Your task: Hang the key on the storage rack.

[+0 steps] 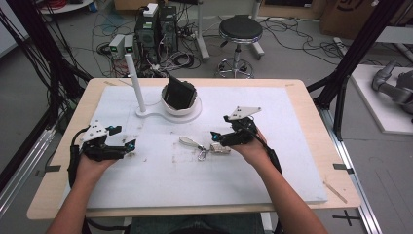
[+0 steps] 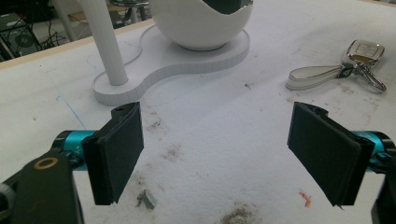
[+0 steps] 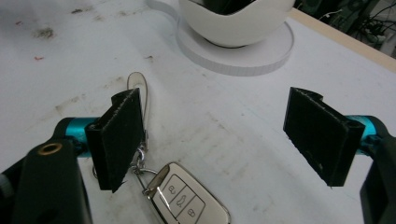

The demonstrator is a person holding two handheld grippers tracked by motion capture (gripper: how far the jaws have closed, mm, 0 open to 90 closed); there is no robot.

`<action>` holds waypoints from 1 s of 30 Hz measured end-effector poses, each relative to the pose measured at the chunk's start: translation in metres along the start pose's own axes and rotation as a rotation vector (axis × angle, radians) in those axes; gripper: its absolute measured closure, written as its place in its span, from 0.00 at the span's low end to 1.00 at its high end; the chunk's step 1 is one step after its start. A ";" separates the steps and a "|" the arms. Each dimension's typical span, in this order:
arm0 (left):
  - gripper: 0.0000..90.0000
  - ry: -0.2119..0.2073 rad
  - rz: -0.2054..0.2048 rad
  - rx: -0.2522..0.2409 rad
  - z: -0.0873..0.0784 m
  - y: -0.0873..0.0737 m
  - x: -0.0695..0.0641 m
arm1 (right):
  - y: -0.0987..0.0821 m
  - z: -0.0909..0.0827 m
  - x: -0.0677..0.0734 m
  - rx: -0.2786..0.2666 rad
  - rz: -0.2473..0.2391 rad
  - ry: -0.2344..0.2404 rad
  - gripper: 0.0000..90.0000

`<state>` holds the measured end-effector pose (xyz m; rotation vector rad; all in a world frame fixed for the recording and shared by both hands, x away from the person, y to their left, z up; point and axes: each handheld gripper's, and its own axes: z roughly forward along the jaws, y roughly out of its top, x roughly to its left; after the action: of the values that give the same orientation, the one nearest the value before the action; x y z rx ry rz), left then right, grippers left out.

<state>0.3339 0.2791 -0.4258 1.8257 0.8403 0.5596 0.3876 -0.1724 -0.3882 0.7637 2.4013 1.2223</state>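
Note:
A silver car key fob (image 1: 220,148) with a pale strap (image 1: 187,142) and a clip lies mid-board, in front of a white stand (image 1: 151,116). The stand has an upright post (image 1: 135,83) and a bowl (image 1: 181,106) holding a dark object. My right gripper (image 1: 220,127) is open just over the fob. In the right gripper view the fob (image 3: 187,200) lies low between the jaws, close to the left one, and the gripper (image 3: 215,135) holds nothing. My left gripper (image 1: 122,136) is open at the board's left; it (image 2: 215,140) is empty over bare foam, with the fob (image 2: 364,51) far right.
A white foam board (image 1: 272,180) covers most of the wooden table (image 1: 48,195). Beyond the far edge stand a round stool (image 1: 240,30), computer boxes (image 1: 156,29) and tangled cables. Black frame posts rise at both sides.

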 end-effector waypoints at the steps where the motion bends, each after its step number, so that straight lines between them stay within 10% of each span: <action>1: 0.20 0.001 -0.001 -0.001 0.000 0.000 0.000 | 0.000 0.002 0.001 0.002 -0.001 0.007 0.23; 23: 0.20 0.001 0.004 0.001 -0.008 -0.003 -0.005 | -0.005 0.068 0.030 0.190 -0.064 0.118 0.24; 30: 0.20 0.000 0.001 0.002 -0.010 -0.004 -0.004 | -0.009 0.077 0.036 0.269 -0.092 0.148 0.49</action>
<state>0.3228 0.2829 -0.4260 1.8275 0.8407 0.5596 0.3961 -0.1065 -0.4420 0.6476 2.7270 0.9631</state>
